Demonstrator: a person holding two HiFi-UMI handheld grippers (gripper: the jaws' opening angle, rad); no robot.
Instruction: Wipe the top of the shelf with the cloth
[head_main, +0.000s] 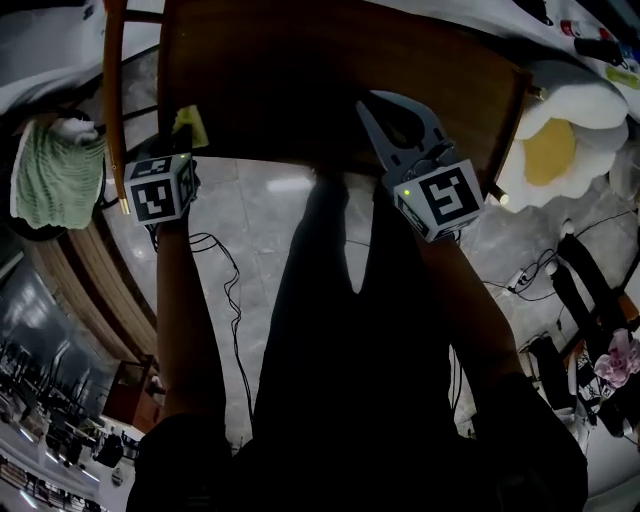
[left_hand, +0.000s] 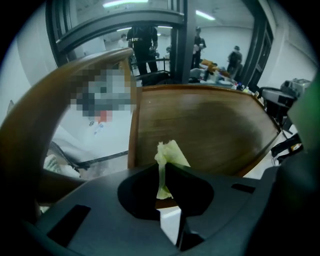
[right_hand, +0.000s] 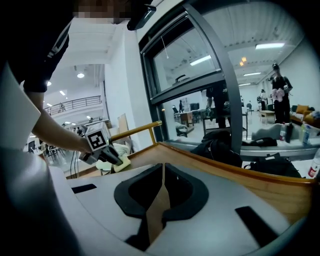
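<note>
The shelf top (head_main: 330, 80) is a dark brown wooden board that runs across the head view's upper part. My left gripper (head_main: 180, 150) is at its left end, shut on a pale yellow cloth (head_main: 190, 125) that rests on the wood. In the left gripper view the cloth (left_hand: 169, 152) sticks up, pinched between the jaws (left_hand: 163, 167), with the shelf top (left_hand: 210, 125) ahead. My right gripper (head_main: 392, 108) hovers over the shelf's middle, shut with nothing in it (right_hand: 163, 167). The right gripper view also shows the left gripper (right_hand: 114, 158) and cloth (right_hand: 120, 164) across the board.
A curved wooden rail (head_main: 113, 100) rises at the shelf's left, with a green towel (head_main: 55, 170) beyond it. A white and yellow flower-shaped cushion (head_main: 560, 140) lies right of the shelf. Cables (head_main: 225, 280) trail on the floor. Glass partitions and people (left_hand: 142, 42) stand behind.
</note>
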